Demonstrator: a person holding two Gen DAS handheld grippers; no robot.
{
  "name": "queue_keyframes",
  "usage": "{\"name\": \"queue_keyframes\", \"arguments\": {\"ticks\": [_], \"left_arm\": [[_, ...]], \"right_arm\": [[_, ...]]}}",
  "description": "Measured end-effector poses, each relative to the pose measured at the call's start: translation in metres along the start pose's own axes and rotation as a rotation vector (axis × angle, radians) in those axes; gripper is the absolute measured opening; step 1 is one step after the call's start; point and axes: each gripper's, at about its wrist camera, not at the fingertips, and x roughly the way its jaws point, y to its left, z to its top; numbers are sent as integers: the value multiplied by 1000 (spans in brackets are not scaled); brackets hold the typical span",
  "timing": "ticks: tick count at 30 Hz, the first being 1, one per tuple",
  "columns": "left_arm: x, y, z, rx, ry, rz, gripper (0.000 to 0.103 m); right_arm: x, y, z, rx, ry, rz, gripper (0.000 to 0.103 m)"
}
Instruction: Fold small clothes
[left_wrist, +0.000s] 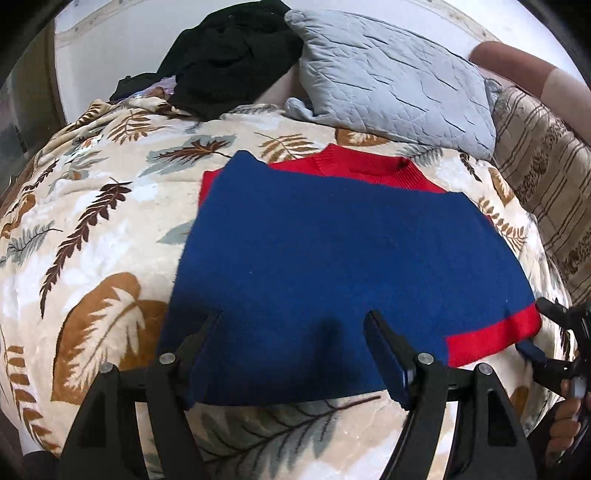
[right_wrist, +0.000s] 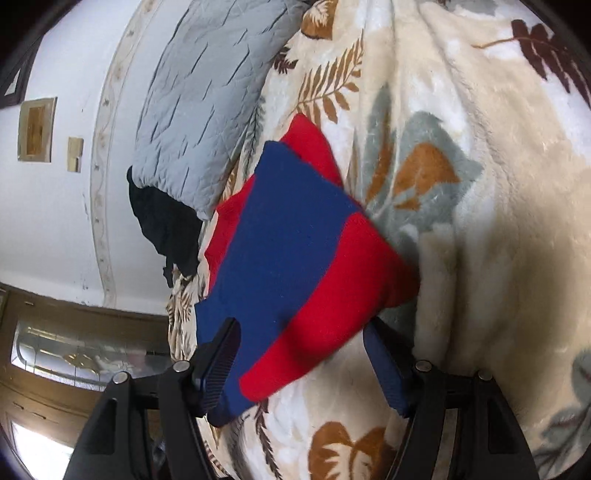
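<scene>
Over the bed (left_wrist: 92, 206), both tongs (left_wrist: 295, 332) (right_wrist: 301, 339) stood open astride the sweater (left_wrist: 332, 240); pinch near corners evenly, fold far.

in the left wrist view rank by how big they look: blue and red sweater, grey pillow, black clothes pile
1. Sweater, clearly largest, though it lies nearest the camera.
2. Pillow.
3. Black clothes, smallest; they lie farthest back and the pillow hides part of them, so their true size is unsure.

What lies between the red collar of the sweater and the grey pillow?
Only a strip of the leaf-print blanket separates the collar from the pillow; the left wrist view shows it.
</scene>
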Motion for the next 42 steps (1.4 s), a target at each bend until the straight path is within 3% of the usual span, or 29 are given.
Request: {"name": "queue_keyframes", "arguments": {"ticks": [3,5,7,11,14,15,16,18,19,20,24,29,31,33,34,35,38,42], "left_arm": [[4,-3,2,8,4,12,76],[4,-5,4,12,4,15,76],[0,-6,6,25,-15,22,76],[-3,-2,10,32,-54,47,76],[18,1,13,16,10,47,76],[21,3,13,10,16,46,76],[23,4,12,6,13,44,76],[29,6,10,-4,20,44,76],[34,6,9,-8,32,36,76],[39,7,7,-11,45,33,76],[45,2,-2,22,18,51,79],[45,0,-5,60,9,52,81],[45,3,-4,52,15,34,81],[45,5,-3,51,17,25,81],[44,5,-3,55,18,22,81],[44,5,-3,56,20,18,81],[40,8,1,34,22,-5,81],[38,13,3,-3,21,-17,81]], "right_arm": [[4,-1,7,11,-28,-1,65],[12,5,13,-59,-20,-95,10],[11,19,11,-129,-35,-137,10],[-18,62,-9,-357,-161,-196,10],[5,34,-4,-320,-18,-264,15],[6,15,-1,-245,29,-227,17],[-1,8,0,-214,18,-176,22],[-23,10,2,-213,-14,-137,53],[-32,13,3,-220,-32,-110,83],[-41,19,6,-234,-57,-87,87],[-47,50,41,-344,-77,-60,87],[30,68,117,-426,25,-201,86],[67,64,139,-418,104,-250,85],[91,70,144,-439,162,-273,72],[99,77,140,-482,179,-311,32],[102,86,136,-526,171,-368,21],[91,96,135,-546,82,-408,17],[99,79,132,-505,75,-431,23]]}}
